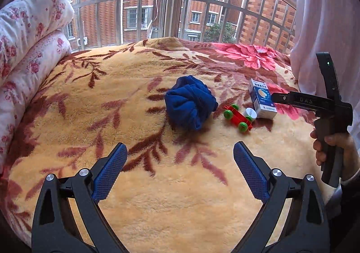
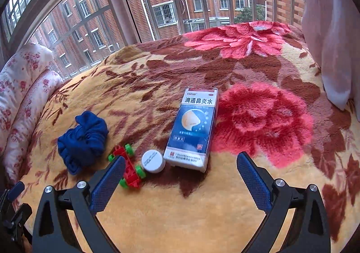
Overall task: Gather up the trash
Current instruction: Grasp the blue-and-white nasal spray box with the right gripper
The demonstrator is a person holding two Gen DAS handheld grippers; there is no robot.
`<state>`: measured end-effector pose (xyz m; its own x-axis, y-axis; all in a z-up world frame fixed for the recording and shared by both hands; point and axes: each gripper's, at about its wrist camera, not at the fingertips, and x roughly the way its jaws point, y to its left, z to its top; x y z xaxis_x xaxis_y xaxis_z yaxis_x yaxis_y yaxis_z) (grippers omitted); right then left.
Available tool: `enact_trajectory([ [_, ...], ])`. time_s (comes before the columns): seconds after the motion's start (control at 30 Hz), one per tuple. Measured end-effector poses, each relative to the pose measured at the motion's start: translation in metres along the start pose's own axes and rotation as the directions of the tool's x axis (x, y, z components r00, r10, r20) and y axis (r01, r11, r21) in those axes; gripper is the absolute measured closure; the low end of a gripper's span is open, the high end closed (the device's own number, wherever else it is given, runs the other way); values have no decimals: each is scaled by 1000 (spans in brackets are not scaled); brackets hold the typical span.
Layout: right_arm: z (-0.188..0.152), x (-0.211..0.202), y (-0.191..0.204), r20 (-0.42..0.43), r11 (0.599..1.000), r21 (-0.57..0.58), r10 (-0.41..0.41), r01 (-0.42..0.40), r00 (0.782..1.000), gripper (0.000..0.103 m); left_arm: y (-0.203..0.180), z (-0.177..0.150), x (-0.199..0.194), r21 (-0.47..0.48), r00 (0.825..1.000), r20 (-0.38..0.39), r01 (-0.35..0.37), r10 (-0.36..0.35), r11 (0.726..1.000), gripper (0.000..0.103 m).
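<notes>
Fingers (image 1: 111, 172) of the left gripper (image 1: 180, 170) spread wide, blue pads facing each other over bare blanket (image 1: 180, 196), nothing between them; same for the right gripper (image 2: 181, 182), jaws fully apart and empty, its left pad overlapping the toy in that view but whether it touches cannot be told. Right gripper also seen from the left wrist view, held in the person's right hand (image 1: 330, 147) above the far right of the bed. Items on the blanket, in a loose row: crumpled blue cloth (image 1: 190, 103), then a red toy car (image 1: 238, 119) with green wheels, then a small white bottle cap (image 1: 250, 114) just beside the car, then a blue-and-white medicine box (image 1: 262, 100) lying flat, touching or nearly touching the cap. Rolled floral quilt (image 1: 29, 50) at the left edge, white curtain (image 1: 326, 16) at right, barred window behind. No bin or bag in either view. Judgement: task at the approach stage, nothing collected yet. Likeliest trash is the box and the cap; the toy probably is not; the cloth is uncertain. Right gripper sits closest to the box. Next move probably calls for lowering it so the pads straddle the box across its narrow width, then closing. Plush surface may let the box sink or tilt; the cap and toy crowd its left side, so approach from the right.
</notes>
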<state>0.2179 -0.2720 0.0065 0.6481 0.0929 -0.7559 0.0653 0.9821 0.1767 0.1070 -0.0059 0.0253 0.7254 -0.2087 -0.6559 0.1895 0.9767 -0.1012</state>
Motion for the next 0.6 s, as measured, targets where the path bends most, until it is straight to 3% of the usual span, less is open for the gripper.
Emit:
enact_trajectory([
  [0.13,22,32,-3,-40,999,33,-21,22,999,7,1,12,22,19,999,-14,-51,52,998,10],
  [0.23,31,53,-7,-84,997,72,-8,14,996,19,3,17,37,9,998,-36,-48,48,999,10],
  [0.5,31,82,-8,-122,995,78,-47,56,991,21,-1,22,65,-6,996,-84,-35,35,999,10],
  [0.53,31,85,-9,-126,995,81,-53,63,991,23,-1,22,67,-5,996,-86,-36,36,999,10],
  [0.6,29,90,-12,-130,993,83,-73,85,989,38,-2,24,71,-5,995,-91,-37,37,999,10],
])
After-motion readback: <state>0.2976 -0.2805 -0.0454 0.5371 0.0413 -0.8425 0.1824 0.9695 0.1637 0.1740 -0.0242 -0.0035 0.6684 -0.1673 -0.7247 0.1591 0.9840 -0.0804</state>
